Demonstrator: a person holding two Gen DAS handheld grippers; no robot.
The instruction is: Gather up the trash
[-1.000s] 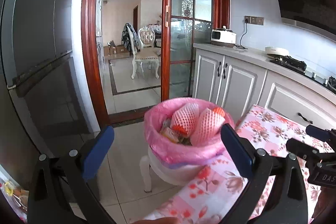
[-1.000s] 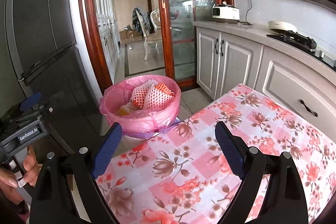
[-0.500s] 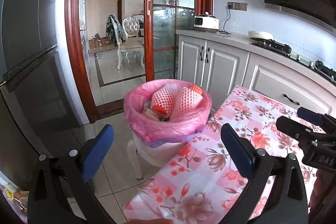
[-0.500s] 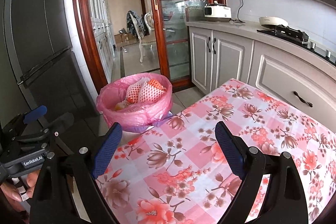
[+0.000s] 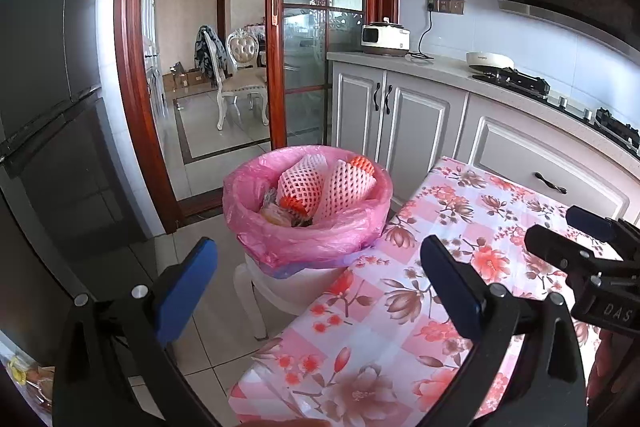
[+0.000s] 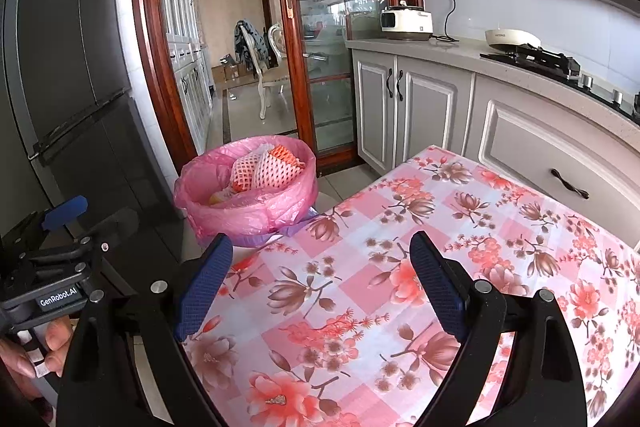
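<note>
Two grippers, both empty, both with blue pads spread wide.

Left wrist view: left gripper (image 5: pixel 318 287) hangs apart over the edge of the counter (image 5: pixel 460 267) with its floral cloth. Trash bin (image 5: pixel 306 211), lined with a pink bag, stands on a white stool (image 5: pixel 256 291) touching the counter's near corner. Inside: white foam fruit nets (image 5: pixel 320 187) plus some darker scraps (too small to identify). Compared with a second ago the bin sits further off and more of the cloth shows, so this gripper has pulled back from the bin. Right gripper (image 5: pixel 584 243) visible at the right edge, over the cloth.

Right wrist view: right gripper (image 6: pixel 320 287) apart, nothing between the pads, hovering above the cloth. Bin (image 6: pixel 248 195) lies beyond the left pad, further away than a second ago. Left gripper (image 6: pixel 60 227) shows at lower left, a hand (image 6: pixel 36 355) on its handle. No loose trash on the visible cloth.

Judgement: retreat with empty grippers and a filled bin suggests collecting is finished, or nearly so. Counter parts outside both views remain unchecked.
</note>
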